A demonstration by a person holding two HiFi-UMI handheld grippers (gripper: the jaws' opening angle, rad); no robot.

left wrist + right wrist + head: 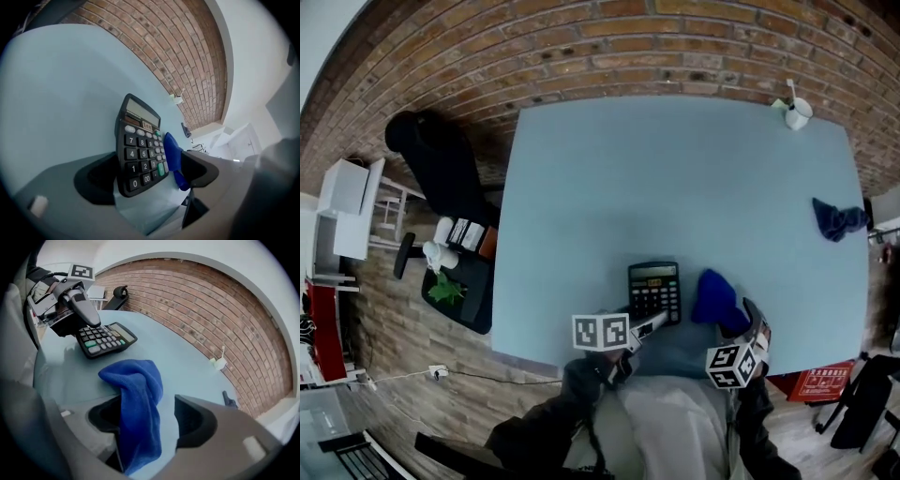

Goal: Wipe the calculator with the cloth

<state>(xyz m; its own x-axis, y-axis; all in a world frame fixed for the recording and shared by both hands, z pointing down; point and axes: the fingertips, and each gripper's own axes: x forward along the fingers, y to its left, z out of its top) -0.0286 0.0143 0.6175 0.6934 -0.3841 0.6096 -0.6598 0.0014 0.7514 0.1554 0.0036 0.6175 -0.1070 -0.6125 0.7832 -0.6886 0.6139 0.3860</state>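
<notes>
A black calculator (654, 291) lies flat near the front edge of the pale blue table (675, 187), and a bright blue cloth (717, 302) sits bunched just to its right. My left gripper (649, 324) is at the calculator's near corner. In the left gripper view the calculator (140, 152) lies between the wide-apart jaws of the left gripper (149, 176), close to the left jaw, with the cloth (173, 157) beyond it. My right gripper (750, 321) is open. The cloth (138, 399) drapes between the jaws of the right gripper (145, 416), with a gap on the right side.
A dark blue rag (836, 219) lies at the table's right edge and a white cup (797, 112) stands at the far right corner. A black chair (441, 159) and a low stand with a plant (450, 286) are left of the table. A brick wall runs behind.
</notes>
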